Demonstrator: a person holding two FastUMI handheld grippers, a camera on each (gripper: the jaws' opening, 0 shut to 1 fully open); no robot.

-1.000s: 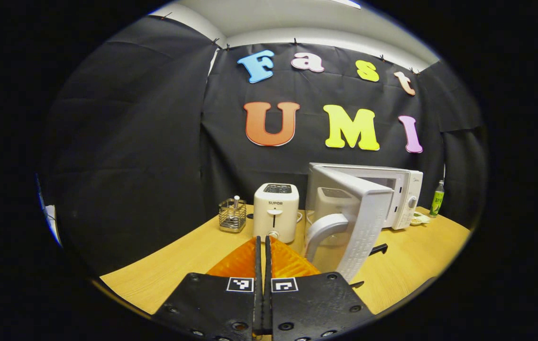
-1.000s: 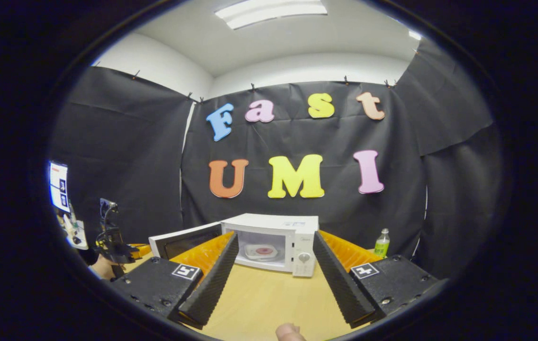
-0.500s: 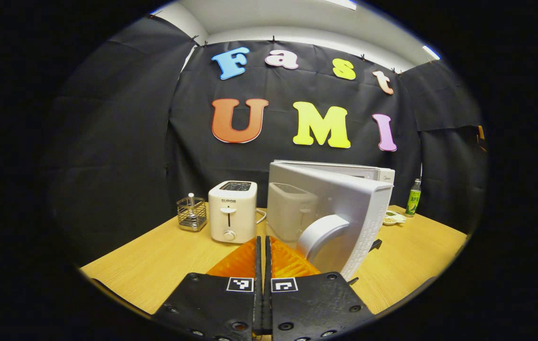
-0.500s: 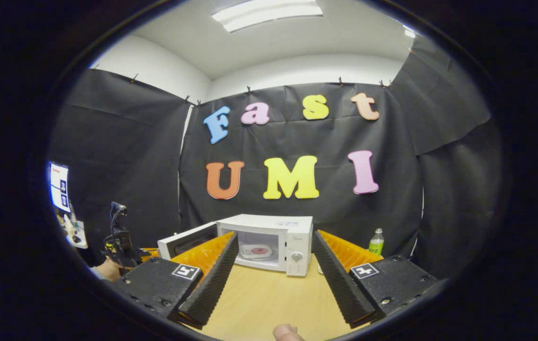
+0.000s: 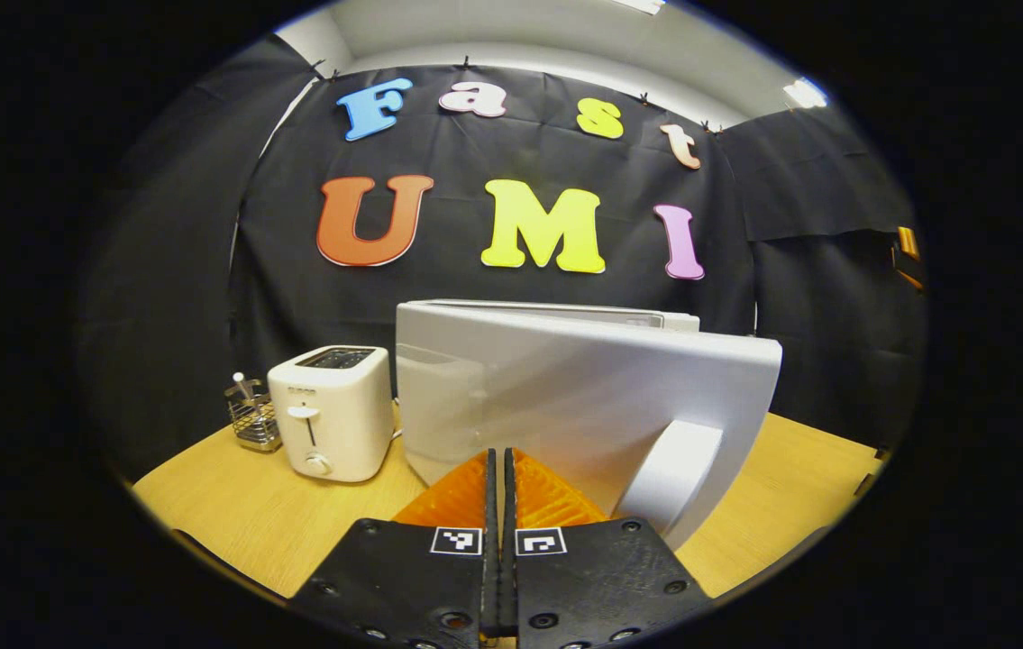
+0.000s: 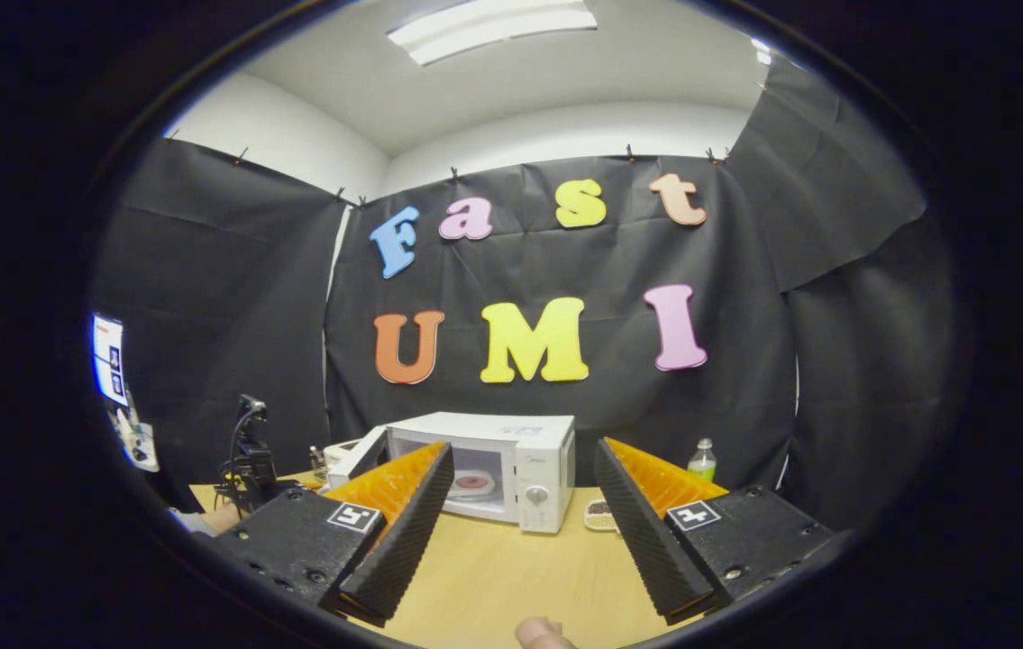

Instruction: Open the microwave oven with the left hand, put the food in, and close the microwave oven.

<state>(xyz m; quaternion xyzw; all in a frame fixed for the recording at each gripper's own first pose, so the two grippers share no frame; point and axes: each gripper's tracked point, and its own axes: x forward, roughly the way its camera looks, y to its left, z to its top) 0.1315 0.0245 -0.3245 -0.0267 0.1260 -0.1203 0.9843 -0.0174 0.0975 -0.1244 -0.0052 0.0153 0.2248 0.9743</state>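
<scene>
Left gripper (image 5: 499, 469): fingers pressed together, empty, just before door (image 5: 565, 397).
Right gripper (image 6: 516, 505): spread wide, empty.
Microwave (image 6: 525, 451): desk's (image 6: 511, 577) far edge, door ajar, plate (image 6: 472, 484) inside.

Microwave door (image 5: 565, 397) swung across just ahead of the left hand-held gripper (image 5: 499, 469), toaster (image 5: 331, 410) beside it, bare surface (image 6: 511, 577) lay open before the microwave (image 6: 493, 464)

One microwave (image 6: 484, 464), one toaster (image 5: 331, 412), one bottle (image 6: 702, 460), one wire basket (image 5: 252, 416)
</scene>
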